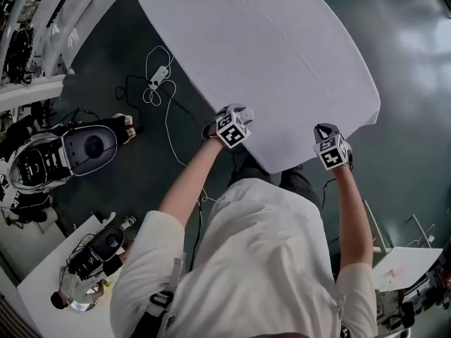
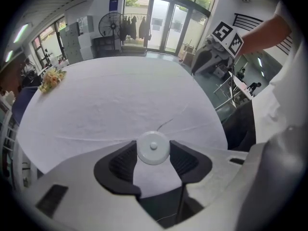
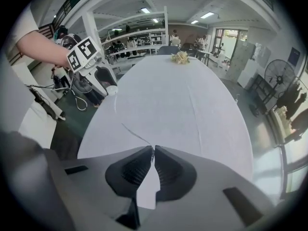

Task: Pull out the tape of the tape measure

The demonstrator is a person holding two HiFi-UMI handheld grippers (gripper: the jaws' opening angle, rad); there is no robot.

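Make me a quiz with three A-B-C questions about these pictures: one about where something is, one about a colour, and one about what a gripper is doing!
1. Where are the flowers?
A. At the far end of the tablecloth
B. On the floor
C. On a shelf

2. What colour is the tablecloth?
A. Red
B. Green
C. White

3. What is the left gripper doing?
A. Hanging open with nothing in it
B. Holding a round white tape measure
C. Holding a spoon

Answers:
1 is A: both gripper views show the flowers lying at the end of the tablecloth farthest from the person.
2 is C: the cloth looks plain white in every view.
3 is B: in the left gripper view the round disc sits between the two jaws, which press on both its sides.
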